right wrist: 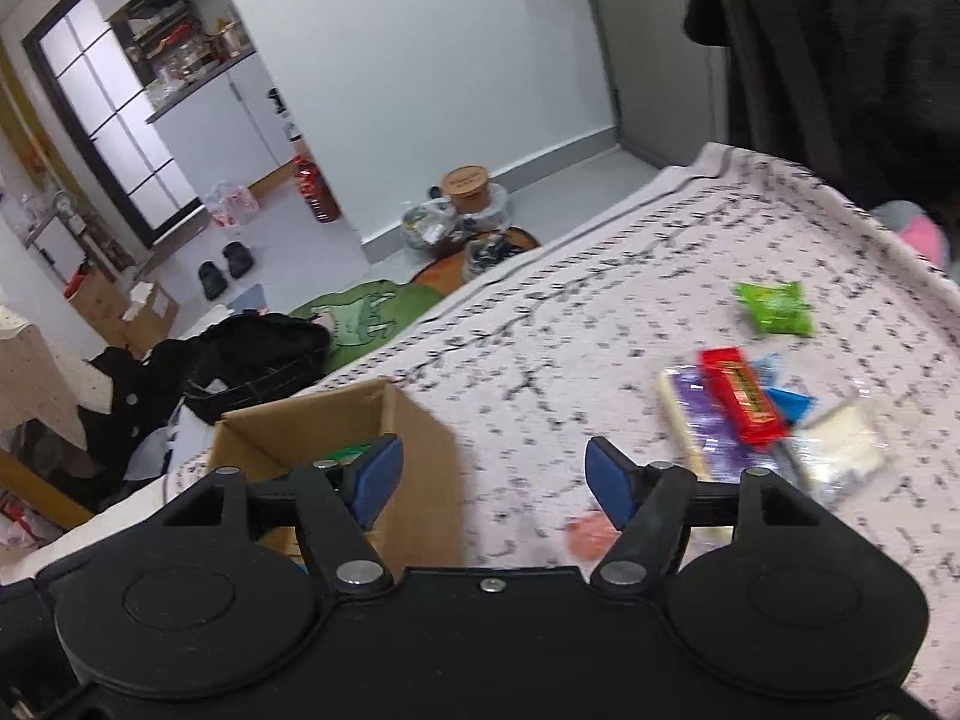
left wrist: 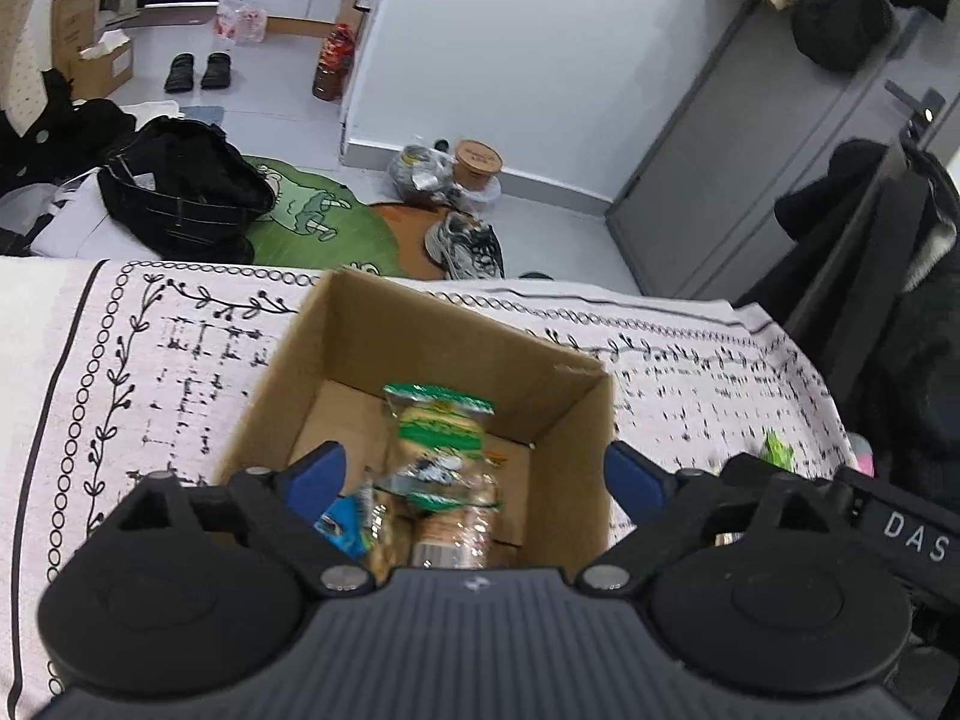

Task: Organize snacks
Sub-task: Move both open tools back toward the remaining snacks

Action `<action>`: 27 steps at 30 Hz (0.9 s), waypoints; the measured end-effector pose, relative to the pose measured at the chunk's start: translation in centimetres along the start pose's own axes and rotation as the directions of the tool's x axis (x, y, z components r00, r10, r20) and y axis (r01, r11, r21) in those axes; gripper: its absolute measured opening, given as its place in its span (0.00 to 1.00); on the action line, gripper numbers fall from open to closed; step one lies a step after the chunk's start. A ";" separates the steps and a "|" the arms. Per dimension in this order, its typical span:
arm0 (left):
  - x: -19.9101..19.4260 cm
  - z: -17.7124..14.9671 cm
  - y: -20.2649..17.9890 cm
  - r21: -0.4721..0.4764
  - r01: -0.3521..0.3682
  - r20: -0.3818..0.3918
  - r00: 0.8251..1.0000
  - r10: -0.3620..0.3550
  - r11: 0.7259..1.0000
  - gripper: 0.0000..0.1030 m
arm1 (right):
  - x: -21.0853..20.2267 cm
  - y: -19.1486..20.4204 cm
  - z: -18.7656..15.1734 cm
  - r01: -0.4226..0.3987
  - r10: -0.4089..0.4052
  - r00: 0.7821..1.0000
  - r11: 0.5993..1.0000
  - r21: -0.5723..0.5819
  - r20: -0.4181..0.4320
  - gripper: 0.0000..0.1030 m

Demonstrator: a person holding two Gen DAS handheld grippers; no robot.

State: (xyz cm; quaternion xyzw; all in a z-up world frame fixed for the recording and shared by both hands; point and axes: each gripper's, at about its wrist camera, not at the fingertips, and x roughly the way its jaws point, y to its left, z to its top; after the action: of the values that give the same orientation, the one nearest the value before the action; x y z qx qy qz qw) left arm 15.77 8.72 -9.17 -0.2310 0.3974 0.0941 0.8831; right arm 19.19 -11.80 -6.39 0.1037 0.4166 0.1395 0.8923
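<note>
The left wrist camera sat just behind its own gripper point(left wrist: 477, 474), looking steeply down and forward into the open cardboard box point(left wrist: 288, 372) at the frame's centre, close above it, with floor and wall filling the upper half. The right wrist camera looked down and forward over the patterned tablecloth point(right wrist: 570, 324), the same box point(right wrist: 420, 432) at its lower left. Both views shared the box, the cloth, the green rug point(left wrist: 312, 210) and the black bag point(left wrist: 180, 186) on the floor.
</note>
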 end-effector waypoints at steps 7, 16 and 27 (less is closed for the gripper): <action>-0.3 -0.3 -2.1 0.047 0.001 -0.011 1.000 0.000 0.999 0.97 | -1.7 -3.4 0.2 0.045 -0.045 0.999 0.999 0.021 0.014 0.77; -0.8 -1.0 -5.5 0.129 0.028 0.012 0.999 -0.030 0.991 1.00 | -4.5 -7.8 1.1 0.087 -0.089 0.994 0.995 0.041 0.059 0.92; -1.0 -2.1 -9.8 0.199 0.076 0.006 0.997 -0.079 0.977 1.00 | -6.9 -11.9 2.4 0.109 -0.114 0.989 0.993 0.055 0.099 1.00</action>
State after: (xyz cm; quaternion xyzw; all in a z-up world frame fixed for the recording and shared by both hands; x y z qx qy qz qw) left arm 17.15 -0.86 -6.36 -0.1563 0.3894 0.0210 0.9075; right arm 18.72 -25.47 -3.55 0.1093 0.3791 0.0735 0.9159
